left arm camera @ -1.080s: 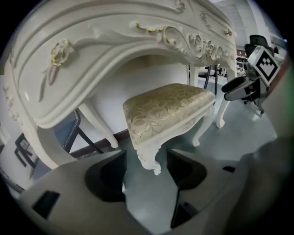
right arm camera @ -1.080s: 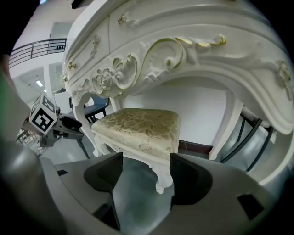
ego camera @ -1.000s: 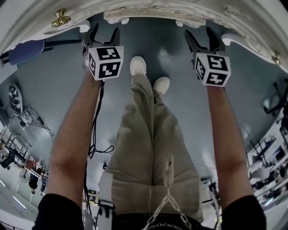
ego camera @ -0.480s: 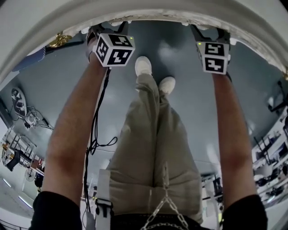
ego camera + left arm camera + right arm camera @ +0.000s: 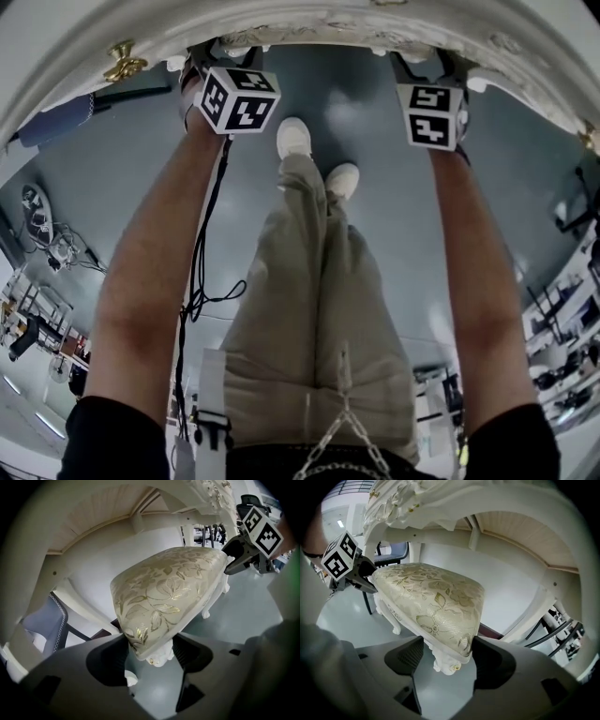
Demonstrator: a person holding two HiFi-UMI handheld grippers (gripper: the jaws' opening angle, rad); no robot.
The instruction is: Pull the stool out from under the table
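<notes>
- Two grippers, one seat corner each: the left gripper [image 5: 150, 641] has the near corner of the stool [image 5: 168, 588] between its jaws at lower centre of its view. The right gripper [image 5: 447, 644] does likewise w/ the other near corner.
- Jaws on both sides stand wide apart, straddling the cushion edge & carved rail. Pads are close to the fabric, but we see no dent in it, so we read neither as clamped.
- Stool sits under the table [image 5: 93, 522]: the arch & slatted underside fill the upper part of both gripper views, above the seat. Head view shows only the table's rim across the top, w/ both marker cubes tucked against it; stool hidden there.
- Handling, our guess: carved wood frame = stiff, prob. light-to-medium weight. Padded top = soft, gives under a pinch. Brocade cover looks smooth, may slip. Curved legs [image 5: 159, 656] & scrollwork look delicate.
- Where to hold: the wood rail just below the cushion at the 2 near corners, not padding alone. Firmer bite, less slip.
- Floor [image 5: 243, 616] looks smooth, so the legs should slide. We'd keep both sides even, else the stool twists & could knock a table leg [image 5: 532, 613].
</notes>
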